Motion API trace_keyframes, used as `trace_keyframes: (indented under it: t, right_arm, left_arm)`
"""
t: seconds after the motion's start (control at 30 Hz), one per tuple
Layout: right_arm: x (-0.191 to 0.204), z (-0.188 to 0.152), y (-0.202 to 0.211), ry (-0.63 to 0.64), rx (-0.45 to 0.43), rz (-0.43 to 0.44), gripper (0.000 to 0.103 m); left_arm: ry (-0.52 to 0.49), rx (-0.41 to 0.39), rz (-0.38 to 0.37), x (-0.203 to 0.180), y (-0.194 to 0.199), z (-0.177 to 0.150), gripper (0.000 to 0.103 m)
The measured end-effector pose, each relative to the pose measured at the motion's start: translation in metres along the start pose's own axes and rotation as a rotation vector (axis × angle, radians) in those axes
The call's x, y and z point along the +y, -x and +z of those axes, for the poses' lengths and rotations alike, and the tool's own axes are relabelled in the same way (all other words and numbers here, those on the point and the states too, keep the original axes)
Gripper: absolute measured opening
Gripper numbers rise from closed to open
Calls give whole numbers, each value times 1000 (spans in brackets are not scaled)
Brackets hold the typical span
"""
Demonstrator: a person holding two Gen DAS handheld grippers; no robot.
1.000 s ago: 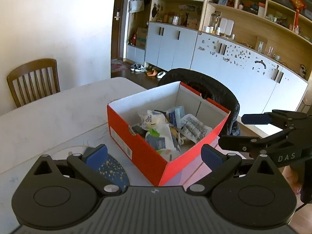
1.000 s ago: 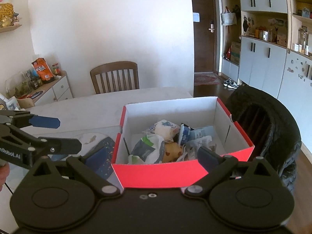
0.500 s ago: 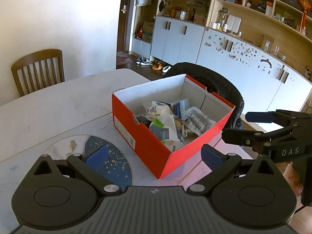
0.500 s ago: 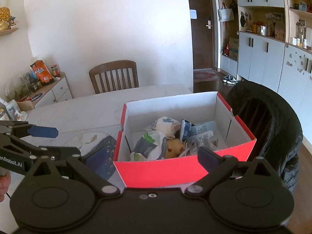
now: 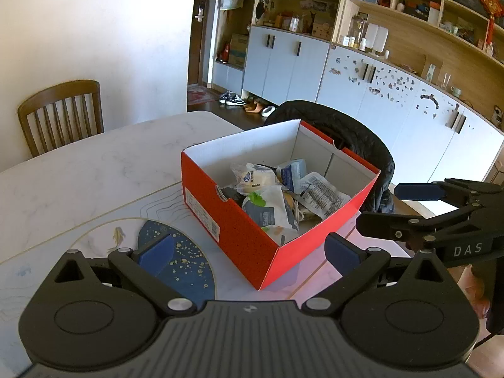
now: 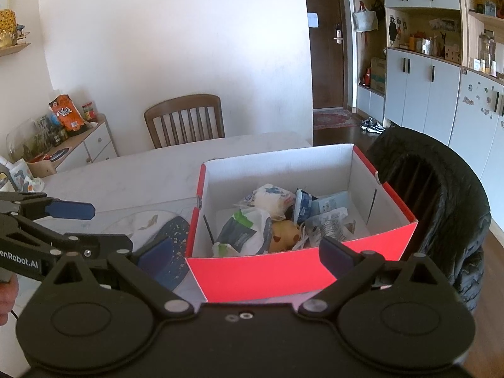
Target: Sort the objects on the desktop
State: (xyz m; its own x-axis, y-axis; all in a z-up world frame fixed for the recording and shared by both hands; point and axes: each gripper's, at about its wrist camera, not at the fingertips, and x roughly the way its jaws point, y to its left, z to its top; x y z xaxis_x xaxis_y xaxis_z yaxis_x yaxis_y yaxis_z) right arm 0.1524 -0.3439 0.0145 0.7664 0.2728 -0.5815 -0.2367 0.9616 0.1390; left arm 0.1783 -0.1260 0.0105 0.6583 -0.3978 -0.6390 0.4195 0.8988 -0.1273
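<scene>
My left gripper [image 5: 249, 250] fills the bottom of its frame, jaws spread wide with nothing between them. My right gripper [image 6: 244, 250] does the same in its own view, also wide and empty. The box [image 5: 239, 230], red outside and white inside, sits mid-frame on the table [image 5: 78, 173], its near corner just beyond my left fingers. Inside lie packets [image 6: 267, 217] in a loose heap. A blue mat [image 5: 186, 261] lies lower left, beside the box. A chair [image 5: 61, 110] stands at the left edge, well apart.
</scene>
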Motion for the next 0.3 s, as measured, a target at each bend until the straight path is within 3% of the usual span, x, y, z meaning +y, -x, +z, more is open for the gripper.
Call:
trace_keyframes:
  t: [0.3]
  right_arm:
    - [2, -1, -2, -3, 6, -2, 99]
  left_arm:
    - [3, -2, 2, 4, -1, 2, 102]
